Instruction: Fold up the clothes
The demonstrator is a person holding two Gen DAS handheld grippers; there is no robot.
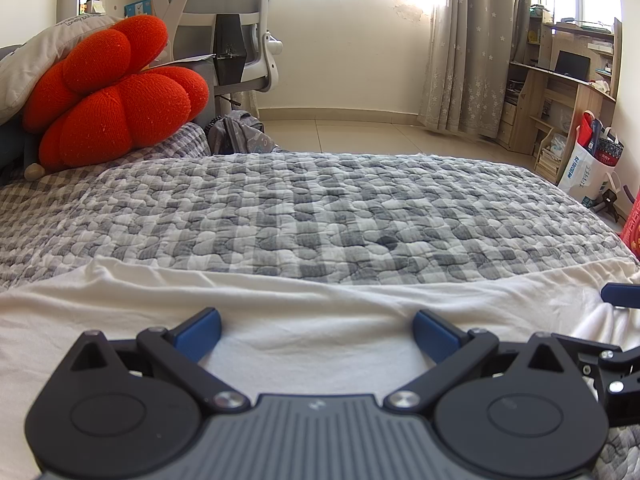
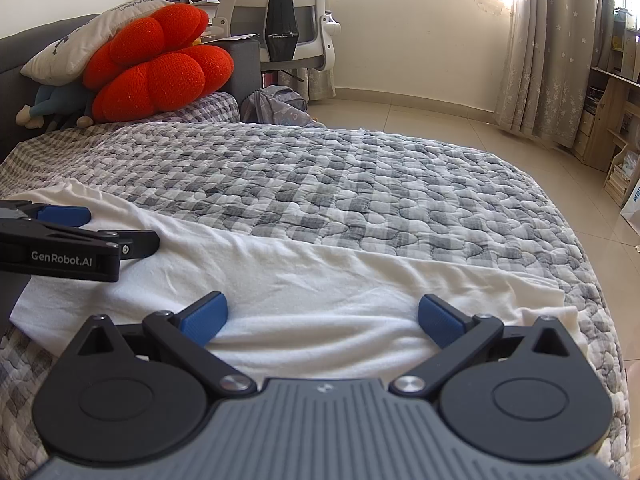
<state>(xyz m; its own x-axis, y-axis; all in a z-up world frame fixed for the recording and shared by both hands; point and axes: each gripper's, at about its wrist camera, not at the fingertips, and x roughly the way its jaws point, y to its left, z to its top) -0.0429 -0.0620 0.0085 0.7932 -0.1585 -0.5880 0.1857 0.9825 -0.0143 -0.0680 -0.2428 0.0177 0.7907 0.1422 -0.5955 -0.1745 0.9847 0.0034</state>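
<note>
Lying flat across the near edge of the grey checked quilted bed cover [image 2: 360,184], the white soft cotton garment [image 2: 320,280] looks light, limp and prone to wrinkling. Both the left hand-held gripper [image 1: 316,330] and right hand-held gripper [image 2: 322,318] hover wide apart, holding nothing. Pinching its near corners seems best.

A white garment [image 2: 304,280] lies spread, slightly wrinkled, across the bed's near edge.

My left wrist camera sits low over the bed [image 1: 320,208], facing the window wall at 12 o'clock. My right one looks likewise from just beside; both share the red cushion [image 2: 156,64] at 10 o'clock.
</note>
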